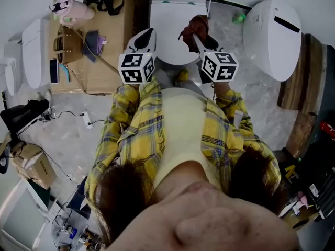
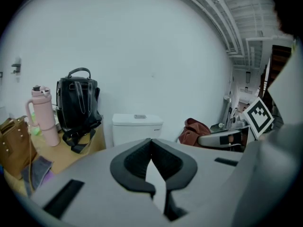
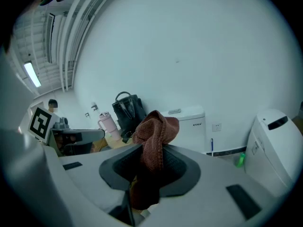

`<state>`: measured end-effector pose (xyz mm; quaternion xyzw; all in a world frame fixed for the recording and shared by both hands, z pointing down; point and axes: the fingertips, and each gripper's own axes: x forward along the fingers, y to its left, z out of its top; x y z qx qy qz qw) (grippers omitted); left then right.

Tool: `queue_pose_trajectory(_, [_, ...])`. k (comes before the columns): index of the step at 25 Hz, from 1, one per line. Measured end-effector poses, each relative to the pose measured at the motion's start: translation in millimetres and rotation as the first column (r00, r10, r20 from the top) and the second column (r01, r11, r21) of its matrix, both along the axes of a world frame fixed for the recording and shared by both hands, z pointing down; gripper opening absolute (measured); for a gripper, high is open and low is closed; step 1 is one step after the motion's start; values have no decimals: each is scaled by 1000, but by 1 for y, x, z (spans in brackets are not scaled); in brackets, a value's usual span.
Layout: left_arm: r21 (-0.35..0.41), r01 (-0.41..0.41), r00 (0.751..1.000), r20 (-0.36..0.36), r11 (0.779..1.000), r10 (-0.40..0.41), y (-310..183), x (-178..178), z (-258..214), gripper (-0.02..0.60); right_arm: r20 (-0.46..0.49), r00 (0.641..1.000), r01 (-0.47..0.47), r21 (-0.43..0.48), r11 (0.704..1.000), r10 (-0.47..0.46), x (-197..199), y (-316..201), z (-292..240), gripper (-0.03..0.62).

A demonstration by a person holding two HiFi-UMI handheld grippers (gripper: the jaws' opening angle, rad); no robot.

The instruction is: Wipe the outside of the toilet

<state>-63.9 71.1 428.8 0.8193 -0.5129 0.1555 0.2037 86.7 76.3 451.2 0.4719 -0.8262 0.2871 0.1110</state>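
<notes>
Clamped in the right gripper [image 3: 151, 150], a rust-brown terry cloth [image 3: 156, 131] hangs above the white ceramic toilet [image 1: 170, 48] just ahead; the left gripper [image 2: 151, 143], jaws closed together on nothing, hovers by the lid's left edge.

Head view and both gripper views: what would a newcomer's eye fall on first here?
First comes the brown cloth clamped in the right gripper, over the white toilet directly in front of the person. Next comes the left gripper beside it, shut and empty.
</notes>
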Motion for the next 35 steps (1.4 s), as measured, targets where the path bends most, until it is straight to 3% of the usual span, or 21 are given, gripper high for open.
queue_pose_trajectory(8, [2,22,1000,-2,1000,-22,-34,-33,4,8,-22,999,31,13,999,-31,-39,-45,-5,120])
queue_pose_trajectory(21, [-1,-15,996,-83,1000,14,-101,-87,11,8,-97,995,7,38,999,-4,-104,-125,-17,121])
queue_pose_trajectory(28, [-2,-14,995,-100,1000,13,-115,-91,11,8,-142,988,63,49,997,-56,-124,-153,-20,120])
queue_pose_trajectory(35, [16,63,995,-74,998,-62,-129,-100,3,8,-145,979,151,55,987,-142,-137,-184,-20,121])
